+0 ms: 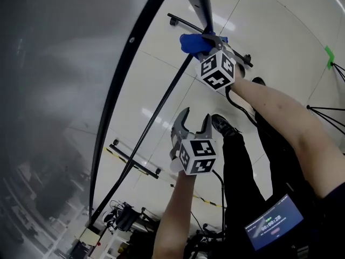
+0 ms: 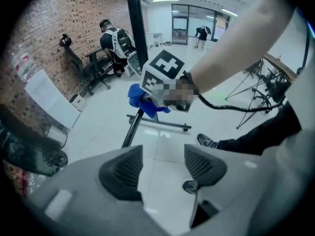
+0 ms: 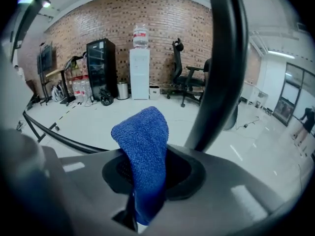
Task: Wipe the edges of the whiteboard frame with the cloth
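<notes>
- My right gripper is clamped on the blue cloth. A fold of it stands up out of the jaws, just beside the whiteboard frame's black post on the far side.
- My left gripper hangs nearer me, jaws apart, with only floor showing between them.
- I hold just a narrow pinch of cloth, so I judge that dragging hard along the post could pull it free.
- If my wrist tilts away, bare jaw rather than cloth may rub the frame.
- The board stands on a wheeled base. With my left gripper steadying nothing, a firm push might roll it.
</notes>
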Available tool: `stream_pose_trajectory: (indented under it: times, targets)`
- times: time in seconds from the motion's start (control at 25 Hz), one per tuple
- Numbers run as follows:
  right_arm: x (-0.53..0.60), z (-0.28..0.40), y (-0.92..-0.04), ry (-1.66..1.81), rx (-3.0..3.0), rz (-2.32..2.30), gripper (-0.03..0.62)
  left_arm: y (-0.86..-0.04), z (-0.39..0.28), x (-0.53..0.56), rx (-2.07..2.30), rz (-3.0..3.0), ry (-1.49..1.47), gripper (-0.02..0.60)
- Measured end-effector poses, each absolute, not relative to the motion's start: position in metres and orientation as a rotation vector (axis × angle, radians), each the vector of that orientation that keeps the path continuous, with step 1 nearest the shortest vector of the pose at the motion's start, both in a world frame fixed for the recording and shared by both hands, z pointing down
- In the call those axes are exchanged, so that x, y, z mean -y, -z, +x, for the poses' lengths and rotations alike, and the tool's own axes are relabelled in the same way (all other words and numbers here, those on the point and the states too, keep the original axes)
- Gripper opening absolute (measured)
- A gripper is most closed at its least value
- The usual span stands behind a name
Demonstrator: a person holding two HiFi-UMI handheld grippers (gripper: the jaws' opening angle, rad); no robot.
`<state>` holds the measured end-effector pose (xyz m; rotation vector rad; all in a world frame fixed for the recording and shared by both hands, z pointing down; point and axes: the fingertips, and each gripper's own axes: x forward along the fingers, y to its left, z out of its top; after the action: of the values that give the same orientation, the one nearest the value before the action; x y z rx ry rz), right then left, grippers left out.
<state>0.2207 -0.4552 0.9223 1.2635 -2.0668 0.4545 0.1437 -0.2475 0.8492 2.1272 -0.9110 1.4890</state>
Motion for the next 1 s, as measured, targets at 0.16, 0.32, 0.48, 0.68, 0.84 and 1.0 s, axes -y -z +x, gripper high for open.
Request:
stream_pose_trajectory:
  times: [0.16, 0.32, 0.48, 0.68, 0.84, 1.0]
  targets:
    - [0.449, 0.201, -0.925, -0.413, 2.093, 1.177, 0.094, -0.841, 0.129, 0.246, 0.968, 2.130, -1.425, 0.264]
    - [0.435, 0.187, -0.928, -0.438, 2.095, 1.141, 0.094, -0.826, 0.108, 0.226, 1.006, 2.144, -1.397, 0.264]
    - [0.417, 0.161, -0.929, -0.455, 2.094, 1.051, 0.094, -0.822, 0.073, 0.200, 1.051, 2.110, -1.397, 0.264]
    - [0.410, 0.126, -0.926, -0.340, 2.113, 0.935, 0.094, -0.828, 0.036, 0.171, 1.205, 1.990, -1.325, 0.264]
    - [0.393, 0.100, -0.923, -0.254, 2.133, 0.896, 0.094, -0.834, 0.019, 0.134, 1.274, 1.954, -1.282, 0.264]
    - [0.380, 0.088, -0.924, -0.252, 2.135, 0.859, 0.095, -0.840, 0.005, 0.109, 1.291, 1.933, -1.271, 0.264]
